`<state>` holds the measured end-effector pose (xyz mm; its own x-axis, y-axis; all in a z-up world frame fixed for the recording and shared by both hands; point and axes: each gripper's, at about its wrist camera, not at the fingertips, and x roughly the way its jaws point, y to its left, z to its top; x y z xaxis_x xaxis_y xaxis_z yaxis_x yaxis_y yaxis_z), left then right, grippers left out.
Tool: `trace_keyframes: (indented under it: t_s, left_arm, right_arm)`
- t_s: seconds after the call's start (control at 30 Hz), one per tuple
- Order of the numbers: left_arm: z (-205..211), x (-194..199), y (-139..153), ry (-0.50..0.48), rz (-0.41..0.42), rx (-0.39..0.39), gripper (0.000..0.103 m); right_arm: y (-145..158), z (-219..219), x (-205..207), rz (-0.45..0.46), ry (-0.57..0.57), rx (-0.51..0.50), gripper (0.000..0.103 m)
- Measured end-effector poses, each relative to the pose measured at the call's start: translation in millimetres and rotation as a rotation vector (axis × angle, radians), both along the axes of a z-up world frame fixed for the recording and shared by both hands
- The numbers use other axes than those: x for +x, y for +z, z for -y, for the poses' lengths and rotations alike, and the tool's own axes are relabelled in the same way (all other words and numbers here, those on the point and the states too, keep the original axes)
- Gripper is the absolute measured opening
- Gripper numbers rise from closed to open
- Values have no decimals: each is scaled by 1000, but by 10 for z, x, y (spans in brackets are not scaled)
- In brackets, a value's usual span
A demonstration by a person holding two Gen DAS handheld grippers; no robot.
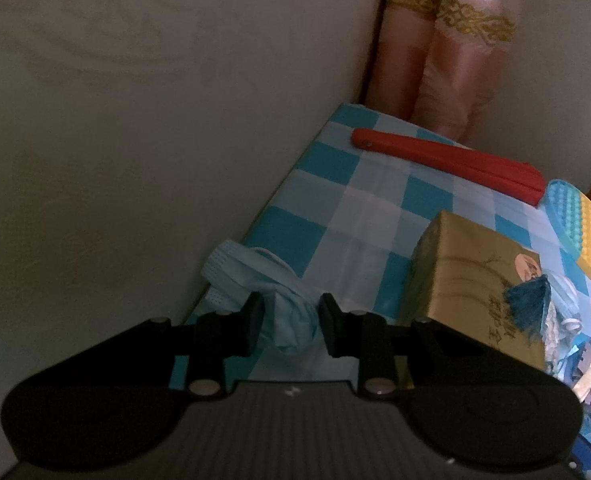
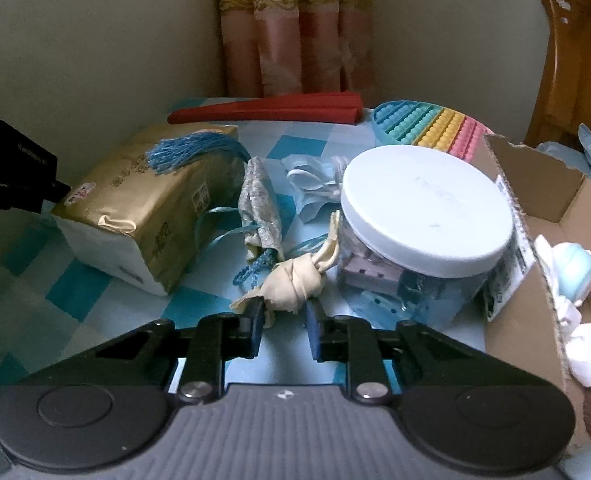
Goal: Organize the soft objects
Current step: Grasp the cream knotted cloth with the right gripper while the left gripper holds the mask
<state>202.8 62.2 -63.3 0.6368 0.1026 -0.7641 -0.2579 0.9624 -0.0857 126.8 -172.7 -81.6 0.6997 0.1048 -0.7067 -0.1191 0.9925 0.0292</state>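
Found the left gripper [image 1: 291, 320] at the counter's [image 1: 359, 200] wall-side edge, fingers pinching a crumpled pale-blue mask bundle [image 1: 239, 272]. Saw pleated, non-woven fabric with thin ear loops trailing toward the wall, and part of it bunched between the pads. Judged it almost weightless and limp, likely to sag and swing. Judged the bunched middle a better hold than a loop, which would stretch or slide.

Found the right gripper [image 2: 285, 320] with fingers drawn close together at the near fringe of a cream knotted cloth [image 2: 291, 280], just beside the clear jar [image 2: 427, 200]. Could not tell whether the pads had really caught the fringe or only touched it. Read the cloth as a soft, matte strip wound into a tight knot, with loose tails pointing up toward the jar. Judged it light, yielding and not fragile. Thought the firm knot the surest place to take hold, since a tail might slip free or unravel.

Noted stiffer neighbours: a glossy gold tissue pack [image 2: 155, 220], squashy under its crinkled film, with a blue tassel [image 2: 191, 152] draped over it. Also noted a bumpy rainbow silicone toy [image 2: 435, 128], a hard red folded fan [image 2: 275, 110] and, at the right, an open cardboard box [image 2: 535, 208] with torn flaps. Took the box as a likely destination, though nothing confirmed it.
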Motion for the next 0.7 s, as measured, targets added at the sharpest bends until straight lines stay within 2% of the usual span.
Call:
trace_keyframes:
  t_s: [0.57, 0.63, 0.67, 0.7]
  left_arm:
    - [43, -408, 64, -51, -10, 26, 30]
    - [18, -407, 61, -27, -4, 5, 33]
    - [2, -396, 68, -11, 2, -11, 37]
    - [2, -385, 71, -5, 8, -13, 46]
  right_arm:
    - [109, 74, -375, -33, 71, 2, 26]
    - [105, 84, -385, -35, 71, 10, 26]
    - [103, 83, -387, -37, 70, 12, 26]
    - [104, 82, -390, -36, 70, 14, 26]
